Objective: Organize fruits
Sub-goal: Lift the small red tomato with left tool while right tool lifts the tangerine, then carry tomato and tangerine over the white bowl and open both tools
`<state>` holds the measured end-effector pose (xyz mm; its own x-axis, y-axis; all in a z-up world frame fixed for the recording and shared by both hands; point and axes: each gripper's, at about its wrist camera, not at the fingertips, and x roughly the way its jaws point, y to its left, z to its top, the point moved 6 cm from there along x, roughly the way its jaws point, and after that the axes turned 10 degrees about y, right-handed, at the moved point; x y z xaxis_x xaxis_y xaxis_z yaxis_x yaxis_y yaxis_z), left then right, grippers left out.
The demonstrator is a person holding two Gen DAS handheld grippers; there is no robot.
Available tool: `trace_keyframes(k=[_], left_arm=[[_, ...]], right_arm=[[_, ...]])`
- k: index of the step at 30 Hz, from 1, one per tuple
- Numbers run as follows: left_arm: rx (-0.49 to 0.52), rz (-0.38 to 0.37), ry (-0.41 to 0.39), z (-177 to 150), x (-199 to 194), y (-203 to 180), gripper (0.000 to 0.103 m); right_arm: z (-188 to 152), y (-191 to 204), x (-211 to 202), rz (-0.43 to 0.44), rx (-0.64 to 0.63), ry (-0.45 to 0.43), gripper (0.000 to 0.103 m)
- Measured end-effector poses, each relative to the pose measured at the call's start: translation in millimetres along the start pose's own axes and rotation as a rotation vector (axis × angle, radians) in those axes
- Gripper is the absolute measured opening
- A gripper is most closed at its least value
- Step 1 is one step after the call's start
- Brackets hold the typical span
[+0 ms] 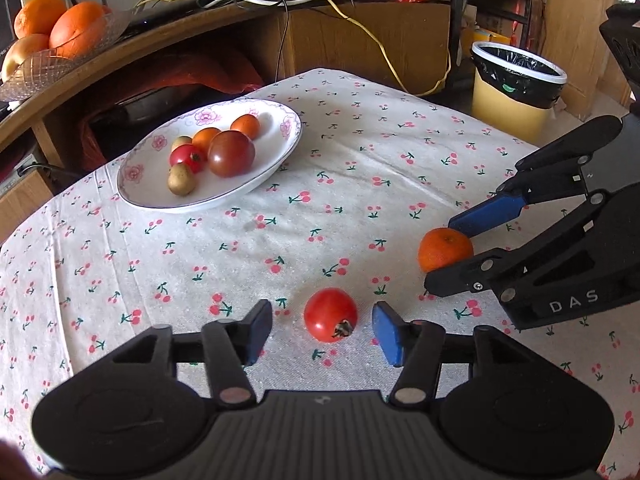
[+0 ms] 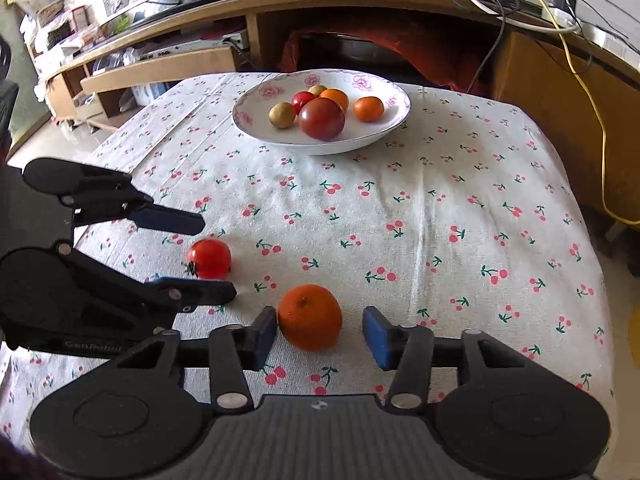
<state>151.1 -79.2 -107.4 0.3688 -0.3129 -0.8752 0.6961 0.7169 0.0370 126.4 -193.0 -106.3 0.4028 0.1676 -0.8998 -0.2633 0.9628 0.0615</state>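
Left gripper [image 1: 322, 330] jaws spread wide around glossy round red tomato [image 1: 330, 315], not touching, near table's near edge. Right gripper [image 2: 320, 334] jaws apart, left pad touching dimpled orange mandarin [image 2: 309, 317]. Shallow floral-rimmed white ceramic plate [image 1: 150, 196] near far edge holds smooth mixed fruits on cherry-print woven tablecloth [image 1: 360, 184].

Left gripper [image 1: 323, 330]: your tool is matte black plastic, with two round housings flanking a ribbed grey centre panel.
Finger pads [image 1: 387, 338]: blue, flat, rectangular.
Pivots: silver round pins on your black linkage arms.
Right gripper [image 2: 320, 334]: the same black body, with blue pads.
Markings: white "DAS" on the right body; faint "GenRobot" on the left.
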Motion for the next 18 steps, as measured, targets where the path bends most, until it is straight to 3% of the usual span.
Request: trace_keyframes(k=[2, 4, 10, 18], left_arm=[[-0.014, -0.024, 0.013, 1.1, -0.6, -2.1, 0.045], [0.001, -0.006, 0.017, 1.7, -1.9, -6.1, 0.037], [-0.026, -0.001, 0.024, 4.8, -3.7, -1.6, 0.036], [-0.108, 0.044, -0.07, 40.1, -19.2, 25.3, 0.036]], right_arm=[[0.7, 2.2, -0.6, 0.009, -0.008, 0.004, 0.028], [2.0, 4.4, -0.4, 0.001, -0.013, 0.016, 0.027], [5.1, 6.3, -1.3, -0.015, -0.014, 0.016, 0.027], [37.6, 4.1, -11.2, -0.022, 0.005, -0.065, 0.027]])
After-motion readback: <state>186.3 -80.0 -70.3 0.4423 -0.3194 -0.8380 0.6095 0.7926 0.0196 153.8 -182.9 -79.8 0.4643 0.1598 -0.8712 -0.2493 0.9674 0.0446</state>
